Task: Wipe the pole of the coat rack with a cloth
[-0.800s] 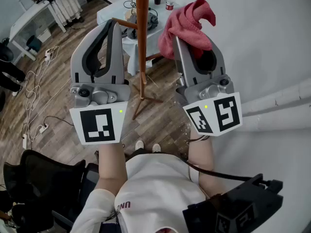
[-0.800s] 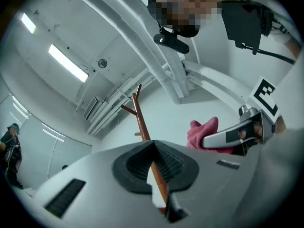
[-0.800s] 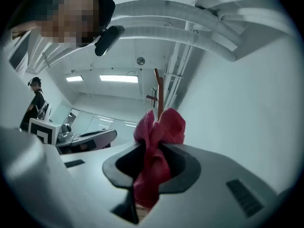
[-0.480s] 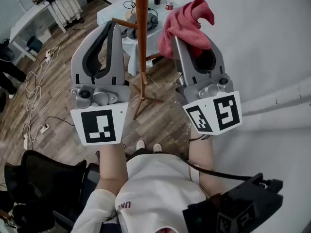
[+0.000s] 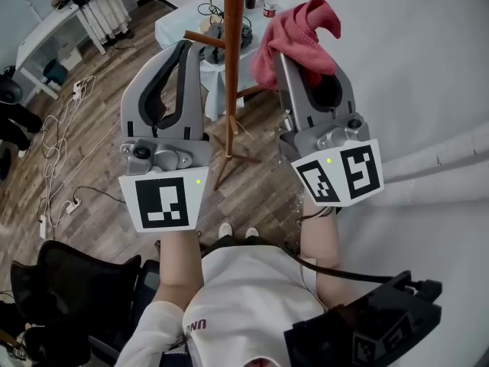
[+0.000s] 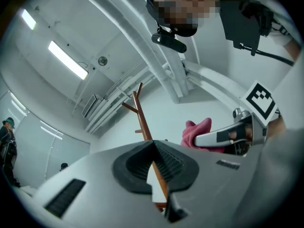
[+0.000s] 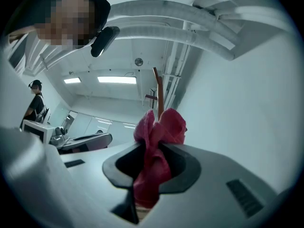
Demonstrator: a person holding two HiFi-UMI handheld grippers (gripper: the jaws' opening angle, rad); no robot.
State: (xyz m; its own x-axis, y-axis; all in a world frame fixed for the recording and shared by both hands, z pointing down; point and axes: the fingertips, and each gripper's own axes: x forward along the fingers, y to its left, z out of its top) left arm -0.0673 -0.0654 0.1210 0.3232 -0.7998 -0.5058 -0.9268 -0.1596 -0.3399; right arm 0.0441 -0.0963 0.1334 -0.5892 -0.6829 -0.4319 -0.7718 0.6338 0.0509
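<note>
The brown wooden coat rack pole stands between my two grippers in the head view, with its legs spread on the wood floor. My left gripper is held up just left of the pole, shut with nothing in it. In the left gripper view the pole shows beyond the left gripper. My right gripper is right of the pole, shut on a red cloth bunched above its tips. The right gripper view shows the cloth in front of the pole. The cloth is not touching the pole.
A small table with bottles and cables stands behind the rack. A white desk is at the far left, loose cables lie on the floor, and a black chair is near my left side. A white wall with pipes is on the right. A person stands far off.
Both grippers and the pole have shifted slightly right and down in the head view. The cloth stays held in the right gripper, and the left stays shut.
</note>
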